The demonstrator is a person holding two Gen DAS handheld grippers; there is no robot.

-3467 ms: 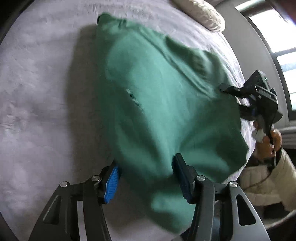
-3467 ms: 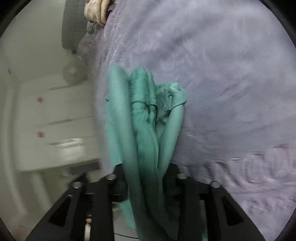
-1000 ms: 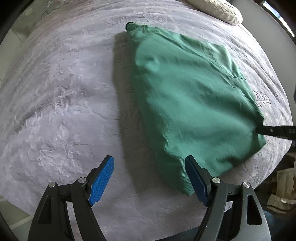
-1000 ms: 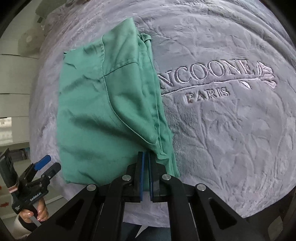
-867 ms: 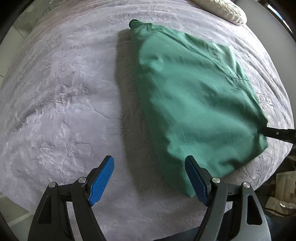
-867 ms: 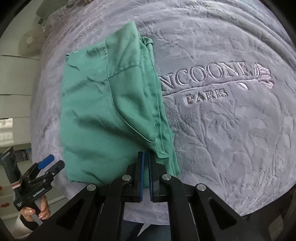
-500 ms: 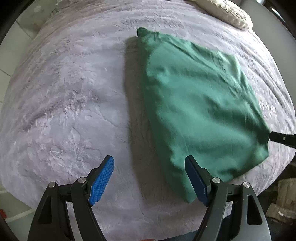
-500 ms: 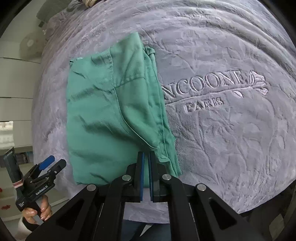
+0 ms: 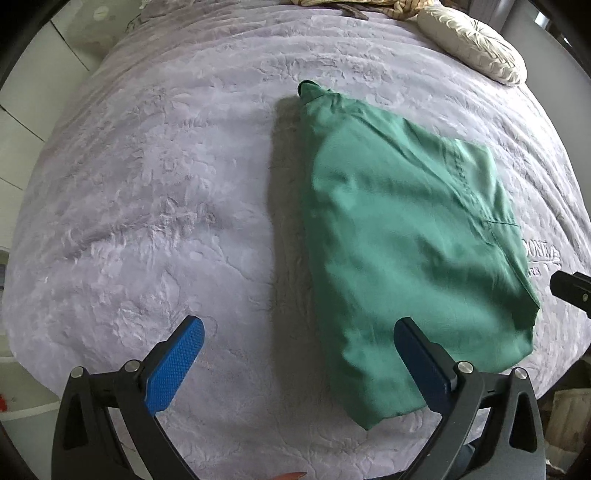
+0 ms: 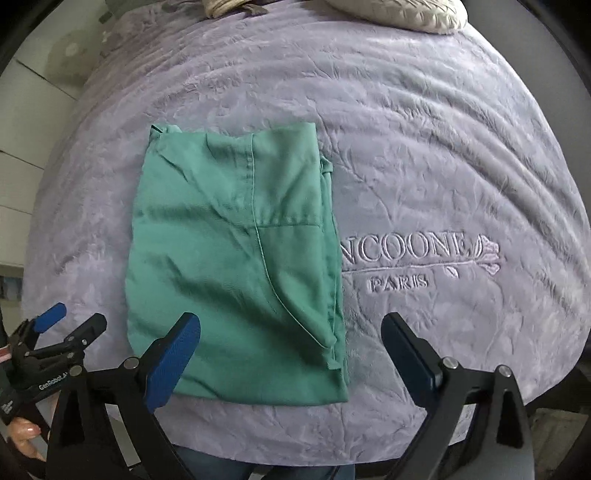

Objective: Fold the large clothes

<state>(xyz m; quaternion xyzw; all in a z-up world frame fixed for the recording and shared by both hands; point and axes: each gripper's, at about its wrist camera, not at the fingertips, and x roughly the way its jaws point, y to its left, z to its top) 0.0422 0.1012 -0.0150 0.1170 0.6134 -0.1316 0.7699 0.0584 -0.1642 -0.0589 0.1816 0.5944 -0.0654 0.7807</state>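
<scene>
A green garment lies folded in a flat rectangle on the lilac bedspread, near the bed's front edge. It also shows in the left wrist view. My right gripper is open and empty, hovering above the garment's near edge. My left gripper is open and empty, above the bedspread just left of the garment. The left gripper also shows at the lower left of the right wrist view. The tip of the right gripper shows at the right edge of the left wrist view.
The bedspread bears embroidered lettering right of the garment. A cream pillow lies at the far end of the bed, with crumpled fabric beside it. White cabinets stand to the left.
My right gripper has let go of the garment's corner and opened wide. The garment now lies flat. Both grippers have drawn back and up a little.
</scene>
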